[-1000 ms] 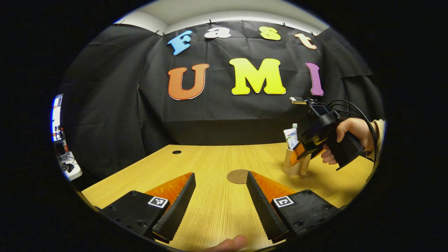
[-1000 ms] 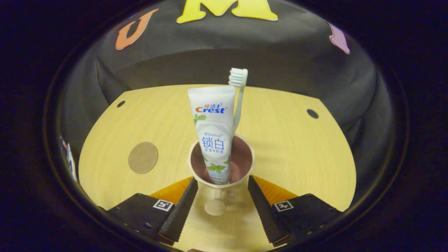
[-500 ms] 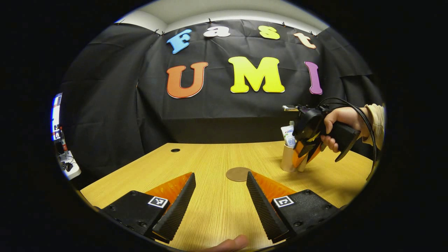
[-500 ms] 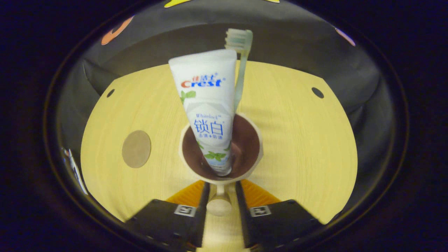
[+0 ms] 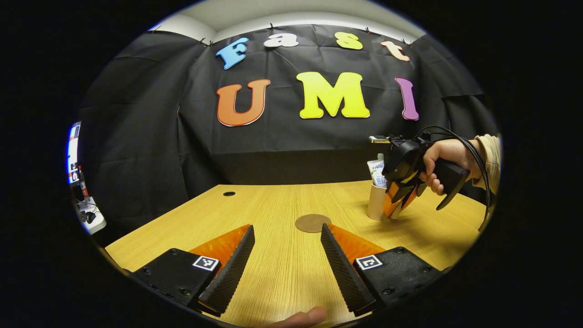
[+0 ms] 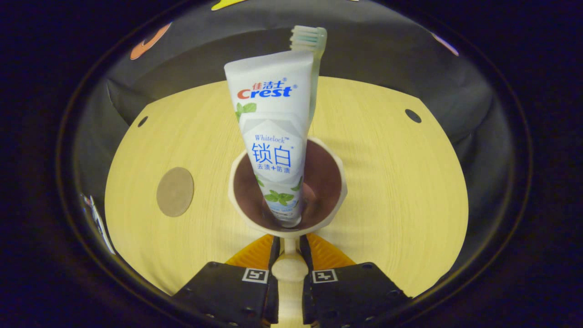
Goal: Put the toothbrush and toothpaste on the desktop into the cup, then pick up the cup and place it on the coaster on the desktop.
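On the desktop [image 6: 387, 182], right of the coaster [image 6: 175, 192], our right gripper [image 6: 287, 273] has closed since a second ago, fingers now clamping the cup [image 6: 287, 193] handle. Toothpaste [image 6: 273, 136] and toothbrush [image 6: 309, 41] stand inside; lift comes next. Left gripper [image 5: 286, 259] hangs wide open, empty.

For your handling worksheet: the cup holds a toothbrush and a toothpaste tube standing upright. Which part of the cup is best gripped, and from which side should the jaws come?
Grip the cup by its handle, coming from the handle side with the jaws level. The handle juts from the wall as a narrow post, while the toothpaste and toothbrush rise above the open rim and block a grasp from above. The right gripper is shut on that handle.
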Demonstrator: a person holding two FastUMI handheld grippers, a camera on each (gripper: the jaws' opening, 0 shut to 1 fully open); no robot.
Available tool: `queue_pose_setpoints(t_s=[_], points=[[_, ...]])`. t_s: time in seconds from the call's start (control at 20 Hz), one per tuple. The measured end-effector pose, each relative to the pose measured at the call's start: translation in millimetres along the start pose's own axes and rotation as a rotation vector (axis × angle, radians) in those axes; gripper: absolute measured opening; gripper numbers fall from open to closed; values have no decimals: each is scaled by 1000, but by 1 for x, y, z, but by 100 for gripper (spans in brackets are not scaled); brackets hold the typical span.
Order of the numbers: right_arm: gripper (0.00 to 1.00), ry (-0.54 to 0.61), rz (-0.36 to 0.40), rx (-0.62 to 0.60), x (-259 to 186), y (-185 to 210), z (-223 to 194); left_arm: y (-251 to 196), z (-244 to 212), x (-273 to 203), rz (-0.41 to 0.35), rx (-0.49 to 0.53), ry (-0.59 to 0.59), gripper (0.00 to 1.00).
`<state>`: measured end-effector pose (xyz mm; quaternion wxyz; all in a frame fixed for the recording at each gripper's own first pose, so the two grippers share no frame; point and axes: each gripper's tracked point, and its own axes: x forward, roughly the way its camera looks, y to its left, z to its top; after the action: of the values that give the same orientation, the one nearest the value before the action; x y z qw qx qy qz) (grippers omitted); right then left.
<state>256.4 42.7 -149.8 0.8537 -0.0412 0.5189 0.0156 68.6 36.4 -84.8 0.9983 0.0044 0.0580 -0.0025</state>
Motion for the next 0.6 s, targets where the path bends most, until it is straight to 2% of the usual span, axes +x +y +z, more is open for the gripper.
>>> queue_pose_setpoints(t_s=[0.25, 0.6], points=[[19, -37, 18, -5, 3, 2, 3, 0, 0, -6, -10, -11, -2, 93], [19, -92, 56, -86, 6, 1, 11, 14, 4, -14, -5, -46, -17, 93]])
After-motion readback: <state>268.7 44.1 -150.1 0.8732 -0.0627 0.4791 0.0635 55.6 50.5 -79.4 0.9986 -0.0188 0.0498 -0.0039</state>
